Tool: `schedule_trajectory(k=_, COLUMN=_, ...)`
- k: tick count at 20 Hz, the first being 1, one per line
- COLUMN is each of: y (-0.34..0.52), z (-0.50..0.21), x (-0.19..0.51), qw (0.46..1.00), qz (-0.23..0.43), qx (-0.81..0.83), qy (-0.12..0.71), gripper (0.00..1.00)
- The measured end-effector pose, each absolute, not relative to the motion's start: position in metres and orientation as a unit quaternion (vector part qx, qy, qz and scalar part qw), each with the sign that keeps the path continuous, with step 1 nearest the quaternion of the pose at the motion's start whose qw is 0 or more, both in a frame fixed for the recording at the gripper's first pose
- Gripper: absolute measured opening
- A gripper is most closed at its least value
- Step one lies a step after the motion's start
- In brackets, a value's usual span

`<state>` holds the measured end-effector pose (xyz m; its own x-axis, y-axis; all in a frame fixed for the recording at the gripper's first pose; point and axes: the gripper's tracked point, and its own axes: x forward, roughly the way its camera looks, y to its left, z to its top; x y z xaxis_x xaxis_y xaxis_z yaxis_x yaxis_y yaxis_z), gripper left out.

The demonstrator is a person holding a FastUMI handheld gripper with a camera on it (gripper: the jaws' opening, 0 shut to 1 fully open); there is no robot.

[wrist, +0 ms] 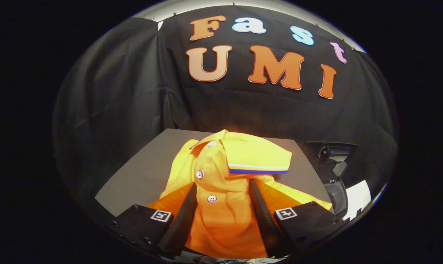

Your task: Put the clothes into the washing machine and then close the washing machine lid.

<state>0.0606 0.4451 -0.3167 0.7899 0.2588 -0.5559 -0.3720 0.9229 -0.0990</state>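
There is 1 orange polo shirt (221, 183), lying on 1 grey surface (141, 172). The shirt shows 3 white buttons (200, 174) down its placket and 1 folded collar (256, 156) with 2 trim stripes along its edge, 1 white and 1 blue. 1 gripper (223, 189) has 2 fingers (186, 212), 1 on each side of the placket and pressed against the cloth, and 2 square markers (160, 215) on its body. 1 dark machine (333, 176) stands at the far right beside the surface.
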Motion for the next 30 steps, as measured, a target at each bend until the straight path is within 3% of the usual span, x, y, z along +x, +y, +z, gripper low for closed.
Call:
schedule_trajectory(k=6, y=0.436, z=-0.316, x=0.068, qw=0.944, qz=0.173, qx=-0.116, qy=0.257, gripper=0.36)
schedule_trajectory(k=10, y=0.436, z=-0.306, x=0.067, qw=0.945, qz=0.189, qx=-0.112, qy=0.242, gripper=0.19)
schedule_trajectory(k=23, y=0.414, z=-0.217, x=0.053, qw=0.960, qz=0.244, qx=-0.032, qy=0.136, gripper=0.17)
schedule_trajectory(k=30, y=0.347, z=-0.150, x=0.058, qw=0.962, qz=0.262, qx=0.005, qy=0.080, gripper=0.17)
